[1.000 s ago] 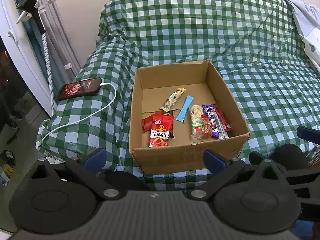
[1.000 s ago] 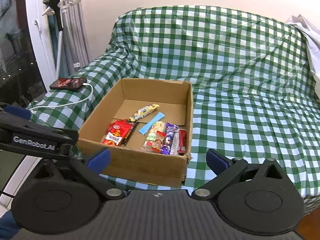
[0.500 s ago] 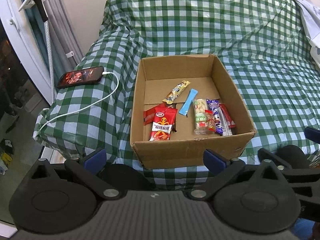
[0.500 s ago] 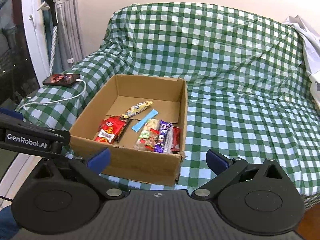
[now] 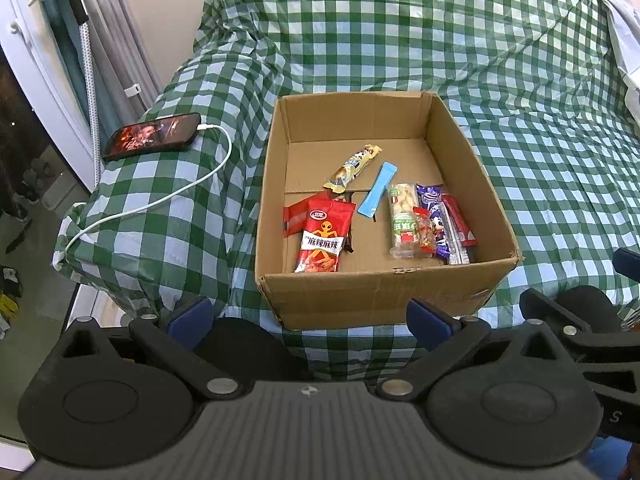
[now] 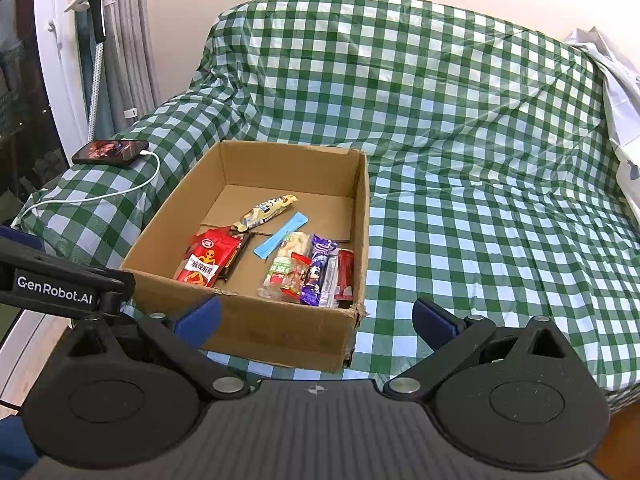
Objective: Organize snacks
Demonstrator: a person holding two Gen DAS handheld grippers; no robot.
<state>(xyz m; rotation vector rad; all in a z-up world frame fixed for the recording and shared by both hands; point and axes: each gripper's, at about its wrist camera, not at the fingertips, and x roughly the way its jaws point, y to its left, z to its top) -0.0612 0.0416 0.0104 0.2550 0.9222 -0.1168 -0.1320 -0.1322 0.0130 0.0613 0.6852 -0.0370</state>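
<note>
While both claws hang spread and empty short of the box, the scene reads:
Left claw (image 5: 308, 316): wide open, gripping nothing.
Right claw (image 6: 316, 316): wide open, gripping nothing.
Cardboard box (image 5: 384, 292): on the green checked cover (image 6: 480, 160).
Snacks: inside the box, red packet (image 5: 324, 236) left, blue stick (image 5: 377, 194) centre, purple wrapper (image 5: 436, 220) right.
Phone (image 5: 152, 141): left of the box, cable (image 5: 160, 200) attached.

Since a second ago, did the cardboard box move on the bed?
No. The cardboard box keeps its spot beside the phone and on the same checks of the green checked cover. Only the cameras shifted.
</note>
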